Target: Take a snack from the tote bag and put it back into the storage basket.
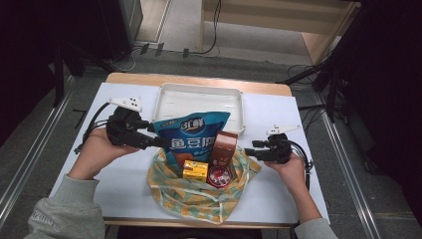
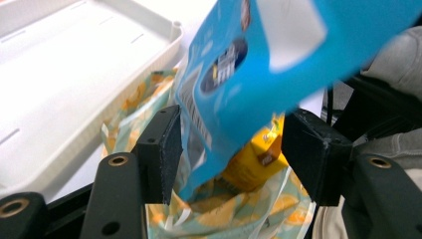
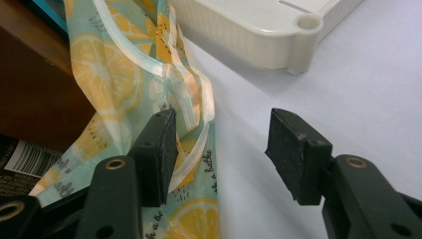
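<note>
A white-topped desk (image 1: 124, 184) with a wooden edge stands on a grey floor (image 1: 45, 164). Black cables (image 1: 209, 45) trail across the floor beyond it, below a pale wooden cabinet (image 1: 278, 20). Both far sides lie in deep shadow.

The blue snack bag (image 1: 191, 135) carries white Chinese characters reading 鱼豆腐. The lemon-print cloth bag (image 3: 149, 74) shows small script, "a bathe".

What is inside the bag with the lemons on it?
In the lemon-print bag stand a big blue snack pouch, a brown carton, a small yellow box and a round red tin. Their lower parts, and anything beneath them, are hidden by the cloth.
</note>
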{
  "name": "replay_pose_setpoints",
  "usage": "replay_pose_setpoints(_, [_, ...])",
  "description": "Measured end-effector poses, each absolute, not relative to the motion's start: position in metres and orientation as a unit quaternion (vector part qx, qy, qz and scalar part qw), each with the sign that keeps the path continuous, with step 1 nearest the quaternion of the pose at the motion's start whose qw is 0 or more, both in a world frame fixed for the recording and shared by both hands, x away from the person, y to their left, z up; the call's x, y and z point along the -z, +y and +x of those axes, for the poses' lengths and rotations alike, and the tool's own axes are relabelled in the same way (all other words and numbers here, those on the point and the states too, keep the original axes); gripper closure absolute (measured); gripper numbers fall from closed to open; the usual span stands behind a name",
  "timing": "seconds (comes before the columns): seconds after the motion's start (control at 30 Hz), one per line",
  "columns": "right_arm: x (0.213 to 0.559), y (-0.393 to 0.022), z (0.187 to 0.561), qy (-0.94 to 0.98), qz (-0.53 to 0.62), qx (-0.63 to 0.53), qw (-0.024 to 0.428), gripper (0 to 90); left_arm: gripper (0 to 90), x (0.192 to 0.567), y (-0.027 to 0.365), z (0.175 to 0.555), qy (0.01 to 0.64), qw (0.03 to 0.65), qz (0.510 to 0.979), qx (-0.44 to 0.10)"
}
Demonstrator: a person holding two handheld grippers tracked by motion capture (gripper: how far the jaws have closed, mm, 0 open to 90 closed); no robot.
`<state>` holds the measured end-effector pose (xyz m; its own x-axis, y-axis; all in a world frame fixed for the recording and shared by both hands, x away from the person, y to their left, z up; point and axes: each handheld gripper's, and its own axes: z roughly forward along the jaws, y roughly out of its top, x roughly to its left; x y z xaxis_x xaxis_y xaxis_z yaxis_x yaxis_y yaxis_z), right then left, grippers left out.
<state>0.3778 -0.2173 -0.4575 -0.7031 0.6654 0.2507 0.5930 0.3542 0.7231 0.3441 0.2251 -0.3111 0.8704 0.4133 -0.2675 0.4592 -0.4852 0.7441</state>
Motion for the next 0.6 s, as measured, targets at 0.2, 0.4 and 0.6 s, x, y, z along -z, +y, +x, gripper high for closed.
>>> replay_pose_setpoints(0.2, [0.457, -0.216, 0.378, 0.822, 0.381, -0.421, 0.047, 45.9, 44.4, 0.306, 0.218, 0.352, 0.252, 0.432, 0.866, 0.023])
replay_pose_setpoints(0.4, [0.457, -0.215, 0.377, 0.822, 0.382, -0.42, 0.046, 45.8, 46.9, 0.299, 0.211, 0.359, 0.253, 0.429, 0.867, 0.017])
replay_pose_setpoints(0.6, [0.457, -0.215, 0.377, 0.822, 0.383, -0.42, 0.047, 45.8, 50.2, 0.295, 0.199, 0.366, 0.241, 0.429, 0.87, 0.02])
